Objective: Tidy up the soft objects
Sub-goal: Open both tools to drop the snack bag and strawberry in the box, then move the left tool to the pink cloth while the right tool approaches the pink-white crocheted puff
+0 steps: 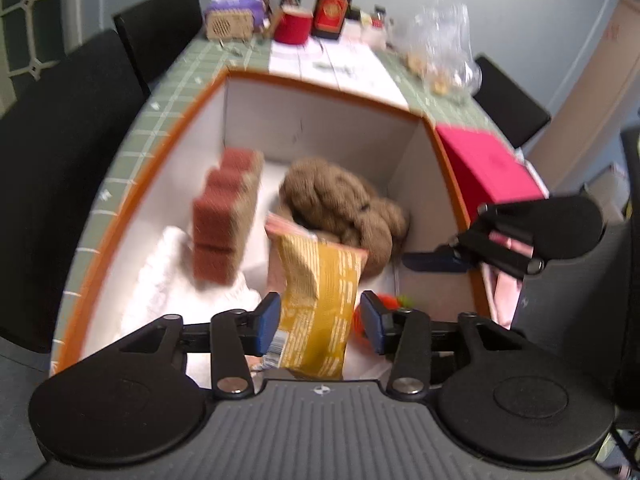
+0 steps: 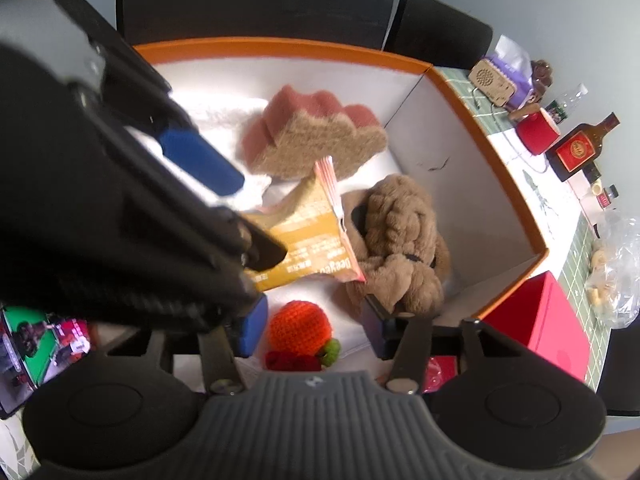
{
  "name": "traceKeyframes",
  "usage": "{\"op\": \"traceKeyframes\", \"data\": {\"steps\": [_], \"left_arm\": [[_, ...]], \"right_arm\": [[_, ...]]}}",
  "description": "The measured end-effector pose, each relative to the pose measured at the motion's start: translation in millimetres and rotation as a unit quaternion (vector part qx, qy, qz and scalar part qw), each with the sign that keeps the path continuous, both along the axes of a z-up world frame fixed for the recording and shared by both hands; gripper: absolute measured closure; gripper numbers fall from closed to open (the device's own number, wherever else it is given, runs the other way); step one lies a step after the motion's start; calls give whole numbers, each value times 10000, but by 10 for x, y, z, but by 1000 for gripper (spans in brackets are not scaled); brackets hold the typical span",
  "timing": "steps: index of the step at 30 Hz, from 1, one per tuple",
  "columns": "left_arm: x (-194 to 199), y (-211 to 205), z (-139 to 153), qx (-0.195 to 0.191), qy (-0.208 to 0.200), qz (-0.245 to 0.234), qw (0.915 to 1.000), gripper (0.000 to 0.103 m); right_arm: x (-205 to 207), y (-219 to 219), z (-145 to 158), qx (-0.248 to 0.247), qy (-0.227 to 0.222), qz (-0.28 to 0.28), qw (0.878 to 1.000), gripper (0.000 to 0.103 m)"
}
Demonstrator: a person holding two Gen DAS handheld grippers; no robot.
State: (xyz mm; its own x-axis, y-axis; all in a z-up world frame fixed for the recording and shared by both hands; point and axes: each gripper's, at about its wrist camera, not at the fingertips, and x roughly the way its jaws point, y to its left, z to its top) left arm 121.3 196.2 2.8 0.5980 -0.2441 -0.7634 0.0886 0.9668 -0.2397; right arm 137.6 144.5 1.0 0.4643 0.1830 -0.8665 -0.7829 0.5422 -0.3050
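Note:
An orange-rimmed white box (image 1: 208, 92) (image 2: 492, 128) holds a red-and-tan sponge (image 1: 226, 216) (image 2: 320, 140), a brown plush toy (image 1: 344, 204) (image 2: 400, 240), a white cloth (image 1: 160, 276) and a crocheted orange fruit (image 2: 298, 330). My left gripper (image 1: 320, 320) stands over the box with a yellow snack packet (image 1: 320, 300) (image 2: 304, 240) between its blue pads; the right pad stands apart from the packet. My right gripper (image 2: 314, 330) is open over the box's near corner, above the crocheted fruit. It also shows in the left wrist view (image 1: 436, 260).
A pink-red box (image 1: 492, 168) (image 2: 548, 328) stands beside the orange box. At the table's far end are a bottle (image 1: 332, 4), a red cup (image 1: 294, 24), a tissue box (image 1: 234, 12) and a clear bag (image 1: 440, 40). Black chairs (image 1: 60, 160) line the left side.

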Motion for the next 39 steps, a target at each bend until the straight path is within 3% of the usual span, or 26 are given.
{"op": "traceKeyframes", "data": {"steps": [8, 22, 31, 39], "left_arm": [[-245, 61, 364, -206, -561, 120, 9981, 44], [-511, -333, 696, -63, -1064, -311, 9938, 37], [-683, -904, 543, -140, -1125, -830, 9901, 36], [-800, -1502, 226, 459, -1170, -1292, 9836, 34]], "right_arm": [[-123, -144, 231, 382, -196, -147, 9990, 48], [-473, -803, 663, 1174, -568, -718, 9889, 48], [-684, -1542, 531, 1634, -633, -1573, 9719, 48], [-946, -2217, 180, 2014, -606, -2593, 9426, 48]]}}
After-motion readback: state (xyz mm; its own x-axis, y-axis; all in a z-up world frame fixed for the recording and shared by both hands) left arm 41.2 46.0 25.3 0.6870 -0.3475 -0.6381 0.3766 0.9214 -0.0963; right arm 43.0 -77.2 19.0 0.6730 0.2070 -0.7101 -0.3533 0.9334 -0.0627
